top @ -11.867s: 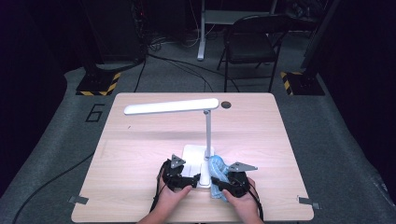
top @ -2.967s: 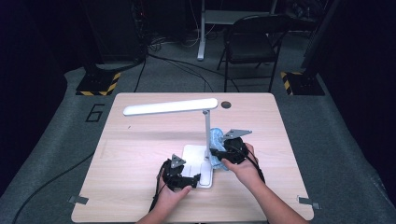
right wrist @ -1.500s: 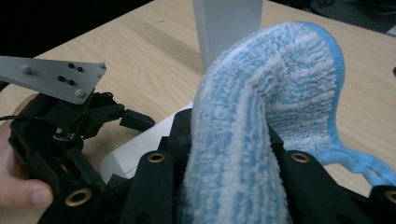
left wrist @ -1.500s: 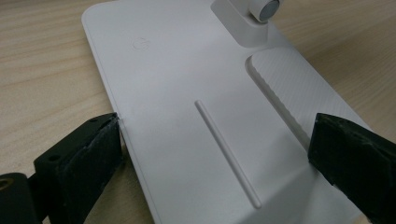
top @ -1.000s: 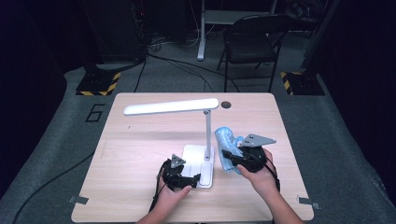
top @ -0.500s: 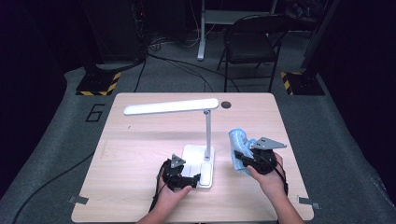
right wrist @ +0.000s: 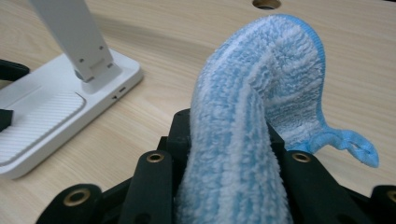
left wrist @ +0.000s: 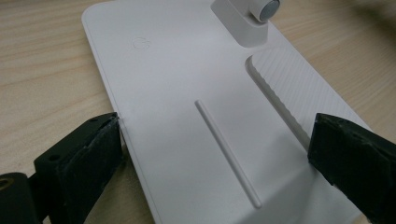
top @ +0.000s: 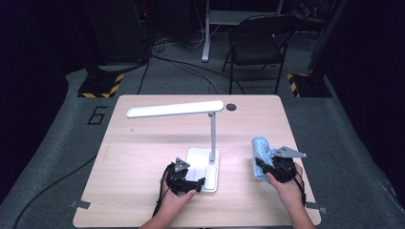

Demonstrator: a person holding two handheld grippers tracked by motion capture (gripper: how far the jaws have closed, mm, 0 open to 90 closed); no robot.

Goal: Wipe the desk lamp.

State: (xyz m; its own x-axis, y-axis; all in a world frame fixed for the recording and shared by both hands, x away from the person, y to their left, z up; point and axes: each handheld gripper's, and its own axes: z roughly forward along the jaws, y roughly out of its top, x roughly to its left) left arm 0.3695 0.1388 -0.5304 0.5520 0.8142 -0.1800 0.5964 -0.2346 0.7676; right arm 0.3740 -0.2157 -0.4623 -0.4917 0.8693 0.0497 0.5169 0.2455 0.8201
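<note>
A white desk lamp stands mid-table on its flat base. My left gripper holds that base from the near side. In the left gripper view its jaws press on the two long edges of the base. My right gripper is to the right of the lamp, low over the table, shut on a folded blue and white microfibre cloth. In the right gripper view the cloth bulges up between the jaws and curls forward. The lamp base lies off to that view's left.
The wooden table has a round cable hole near its far edge, behind the lamp head. A black folding chair stands on the floor beyond the table. A striped floor block lies at the far left.
My right gripper has carried the cloth rightward and toward the near edge, away from the lamp post, and has sunk lower. The left gripper has stayed on the lamp base.
</note>
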